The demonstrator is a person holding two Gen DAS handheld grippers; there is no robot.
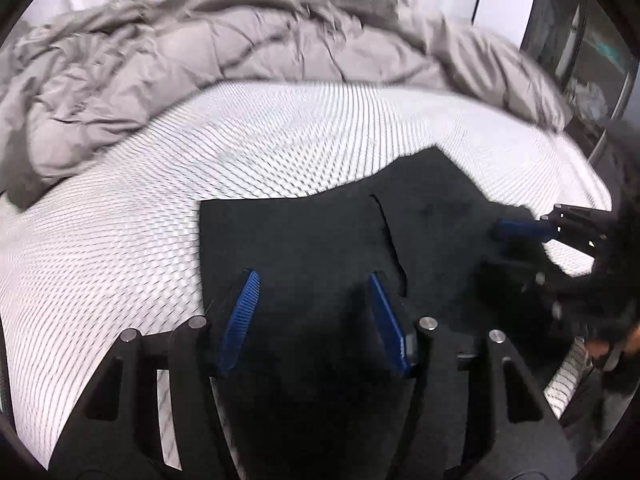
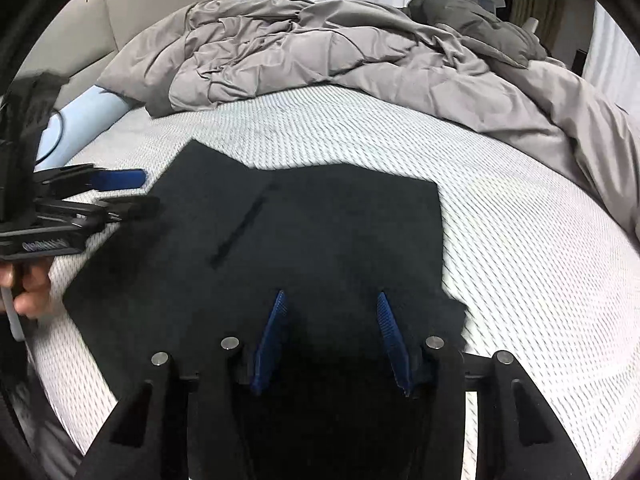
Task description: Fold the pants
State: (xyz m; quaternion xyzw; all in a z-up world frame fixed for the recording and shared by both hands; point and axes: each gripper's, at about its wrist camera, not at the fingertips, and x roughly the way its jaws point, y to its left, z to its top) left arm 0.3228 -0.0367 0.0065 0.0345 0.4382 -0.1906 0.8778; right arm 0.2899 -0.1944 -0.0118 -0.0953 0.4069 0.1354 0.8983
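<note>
Dark folded pants (image 2: 304,236) lie flat on a white patterned mattress (image 2: 520,264), crumpled grey duvet (image 2: 328,60) at twelve o'clock. Left gripper (image 1: 314,316) and right gripper (image 2: 332,336) hover over the near edge, jaws parted, gripping nothing.

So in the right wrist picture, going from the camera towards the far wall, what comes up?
Right claw → black pants → white patterned mattress → crumpled grey duvet.
</note>
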